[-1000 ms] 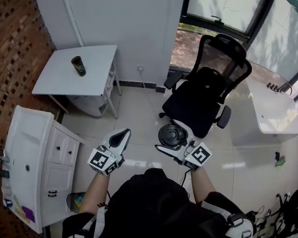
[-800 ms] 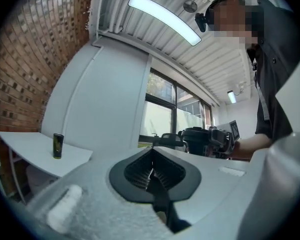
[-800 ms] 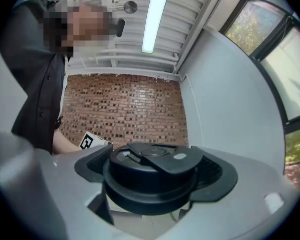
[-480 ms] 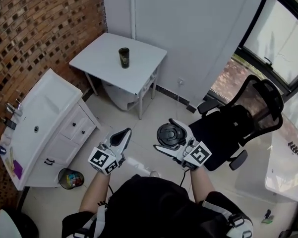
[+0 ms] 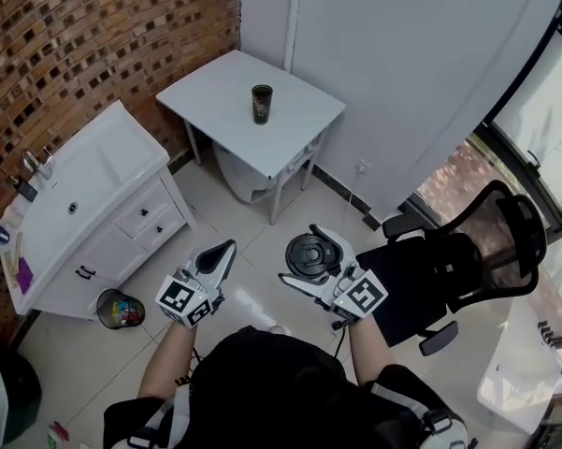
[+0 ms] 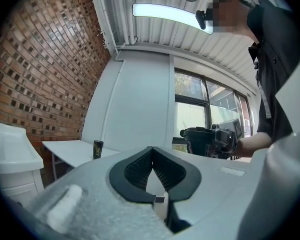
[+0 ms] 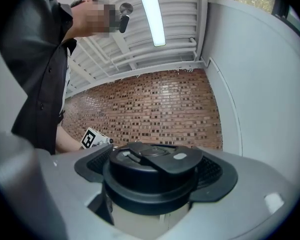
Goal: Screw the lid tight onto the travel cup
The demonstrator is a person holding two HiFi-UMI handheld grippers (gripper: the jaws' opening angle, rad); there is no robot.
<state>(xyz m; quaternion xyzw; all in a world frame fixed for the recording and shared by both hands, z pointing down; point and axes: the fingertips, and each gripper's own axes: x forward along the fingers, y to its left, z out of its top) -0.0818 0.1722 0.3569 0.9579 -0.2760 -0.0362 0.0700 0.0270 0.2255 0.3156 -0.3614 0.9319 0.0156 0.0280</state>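
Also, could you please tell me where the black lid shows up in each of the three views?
Head view: the black lid is just right of centre, held in the right tool.
Left gripper view: the lid is right of centre, a little below the middle.
Right gripper view: the lid is at bottom centre, between the jaws.
Shared landmark: the brick wall, at upper left, on the left side, and behind the lid respectively.

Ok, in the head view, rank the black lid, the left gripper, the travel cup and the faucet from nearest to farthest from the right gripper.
1. The black lid: clamped in the right gripper, in its own jaws.
2. The left gripper: beside it on its left, shut and empty.
3. The travel cup: ahead, upright on the white table.
4. The faucet: far left, on the sink.
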